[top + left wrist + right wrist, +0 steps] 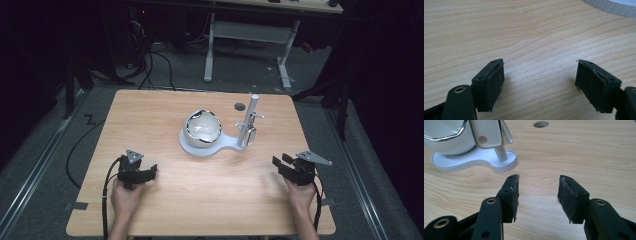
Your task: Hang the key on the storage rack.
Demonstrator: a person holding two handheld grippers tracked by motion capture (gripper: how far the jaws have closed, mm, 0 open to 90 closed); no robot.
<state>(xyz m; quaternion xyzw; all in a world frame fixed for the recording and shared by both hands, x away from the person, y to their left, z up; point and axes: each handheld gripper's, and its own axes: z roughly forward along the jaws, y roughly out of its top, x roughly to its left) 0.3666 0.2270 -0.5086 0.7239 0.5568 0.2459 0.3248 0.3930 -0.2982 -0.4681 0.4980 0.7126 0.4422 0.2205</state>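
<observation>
Stand mixer (210,132), frame centre: your 2 claws (141,174) (286,166) gape, released; a careless reach could tip its bowl (202,126).

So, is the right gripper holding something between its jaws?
No, the right gripper is open, with bare wooden table showing between its jaws.

- Light wooden bench (200,200) with a round hole (240,106) near its far edge.
- White stand base (200,149) lying flat near the bench's middle.
</observation>
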